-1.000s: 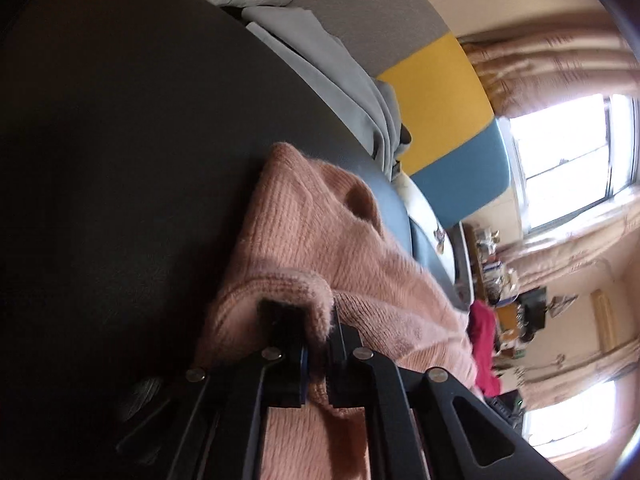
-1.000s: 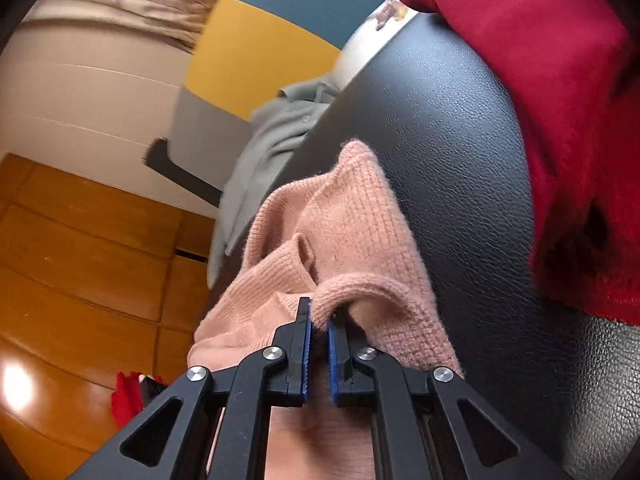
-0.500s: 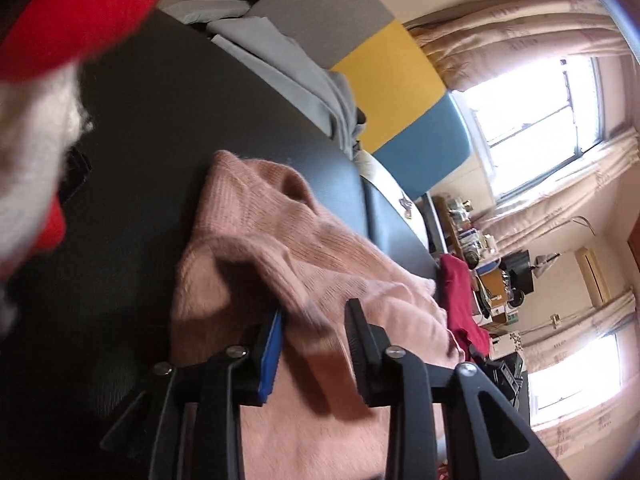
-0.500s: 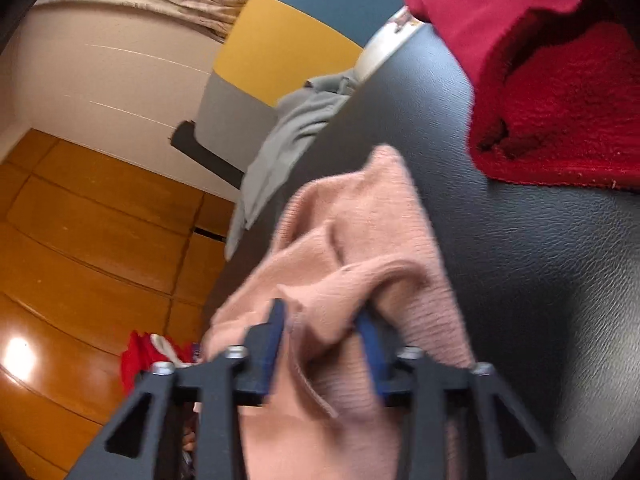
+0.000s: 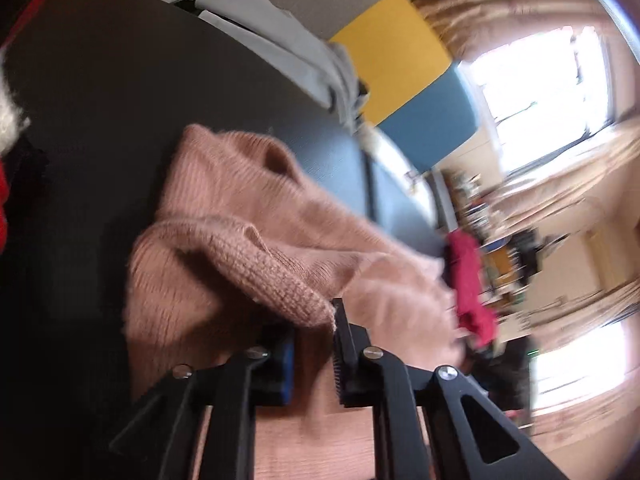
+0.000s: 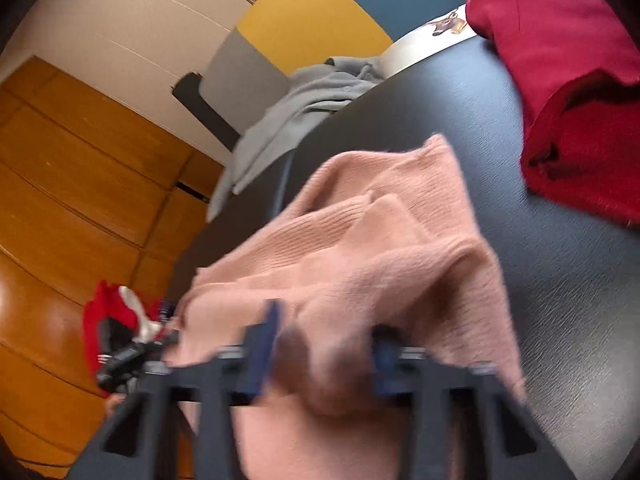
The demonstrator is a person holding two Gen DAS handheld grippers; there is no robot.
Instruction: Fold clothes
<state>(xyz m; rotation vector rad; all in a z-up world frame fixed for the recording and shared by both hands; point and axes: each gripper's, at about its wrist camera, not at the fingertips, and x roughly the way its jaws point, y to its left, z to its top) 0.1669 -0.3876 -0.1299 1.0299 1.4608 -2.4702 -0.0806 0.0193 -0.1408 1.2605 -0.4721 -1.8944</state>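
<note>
Both grippers have fingers spread: left gripper [image 5: 314,344] with a knit fold draped over the gap, unpinched; right gripper [image 6: 324,354] blurred, cloth bulging between. Pink sweater [image 5: 240,216] lies rumpled mid-worktop [image 5: 100,92]. Red garment [image 6: 568,80] sits at one worktop edge; grey garment [image 6: 296,112] hangs over the far edge.

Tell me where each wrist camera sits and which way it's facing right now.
Left wrist: on the left gripper, looking along its open fingers over the pink sweater toward the windows.
Right wrist: on the right gripper, blurred, fingers apart, facing the sweater, red garment and wooden floor.
Shared: the sweater, black surface, grey garment, yellow-blue panel.
</note>
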